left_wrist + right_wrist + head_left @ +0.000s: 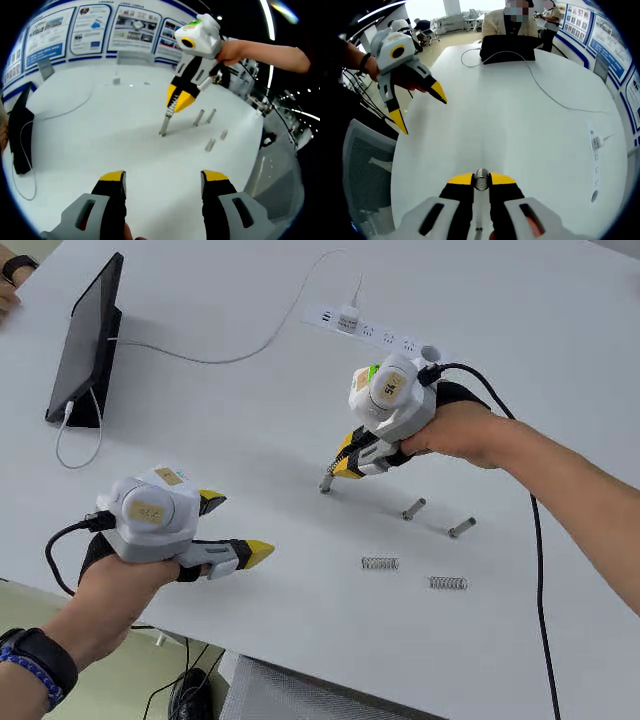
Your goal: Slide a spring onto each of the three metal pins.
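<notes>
My right gripper [343, 465] is shut on a spring [480, 179], which sits on a metal pin [326, 483]. The pin slants down from the jaws and its lower end touches the white table [250, 440]. In the left gripper view the spring [172, 106] shows just below the yellow tips, with the pin [164, 125] under it. Two more pins [413, 508] [461, 527] lie flat to the right. Nearer me lie two loose springs [380, 563] [448, 583]. My left gripper [238, 527] hovers open at the front left, holding nothing.
A tablet on a stand [85, 340] is at the back left, with a white cable [230, 358] running to a power strip [365, 325] at the back. The table's front edge [300, 665] is close. A grey chair [365, 175] stands beside the table.
</notes>
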Available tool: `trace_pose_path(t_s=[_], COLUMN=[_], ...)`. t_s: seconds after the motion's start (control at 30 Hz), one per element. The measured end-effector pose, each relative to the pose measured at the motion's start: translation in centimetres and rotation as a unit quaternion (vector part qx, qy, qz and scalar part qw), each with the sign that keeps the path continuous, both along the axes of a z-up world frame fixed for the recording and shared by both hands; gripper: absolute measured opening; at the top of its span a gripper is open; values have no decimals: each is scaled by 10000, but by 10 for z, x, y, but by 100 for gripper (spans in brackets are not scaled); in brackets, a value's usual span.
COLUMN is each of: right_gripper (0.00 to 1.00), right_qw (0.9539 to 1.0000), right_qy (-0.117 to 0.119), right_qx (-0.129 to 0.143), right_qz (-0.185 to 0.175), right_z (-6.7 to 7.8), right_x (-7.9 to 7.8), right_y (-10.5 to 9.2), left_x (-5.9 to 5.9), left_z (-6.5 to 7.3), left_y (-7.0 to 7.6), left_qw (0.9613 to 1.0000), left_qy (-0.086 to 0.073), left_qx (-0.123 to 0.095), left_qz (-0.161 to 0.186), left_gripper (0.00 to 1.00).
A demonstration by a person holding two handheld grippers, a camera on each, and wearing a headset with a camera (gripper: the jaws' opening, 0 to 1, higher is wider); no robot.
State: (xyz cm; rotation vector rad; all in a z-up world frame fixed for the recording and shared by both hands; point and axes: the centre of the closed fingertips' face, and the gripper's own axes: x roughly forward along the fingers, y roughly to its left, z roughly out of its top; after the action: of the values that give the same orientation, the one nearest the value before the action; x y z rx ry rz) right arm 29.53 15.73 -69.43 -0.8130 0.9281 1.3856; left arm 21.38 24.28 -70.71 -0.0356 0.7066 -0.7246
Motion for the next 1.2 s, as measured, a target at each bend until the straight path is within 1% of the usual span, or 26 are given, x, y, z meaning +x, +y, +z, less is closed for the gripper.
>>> trace_pose_path(t_s=[0.37,0.6,0.8,1.2], right_gripper=[13,13,13,14], right_qw=[10000,10000,9999,9999], right_qy=[5,36,81,124], right_qx=[-56,-76,-76,-108], right_qz=[33,44,32,-3], right_z=[-8,-14,-19,-32], right_x=[0,0,0,-3], right_y=[0,1,2,2], left_x=[-4,-3,-2,-1], left_z=[0,-2,-1,-1], left_y=[-3,-4,-5,-9], left_qw=[10000,10000,10000,10000], left_qy=[36,37,44,51], left_qx=[-8,12,-2,-47], left_qz=[-21,-35,-42,-53], left_gripper=[62,61,61,61])
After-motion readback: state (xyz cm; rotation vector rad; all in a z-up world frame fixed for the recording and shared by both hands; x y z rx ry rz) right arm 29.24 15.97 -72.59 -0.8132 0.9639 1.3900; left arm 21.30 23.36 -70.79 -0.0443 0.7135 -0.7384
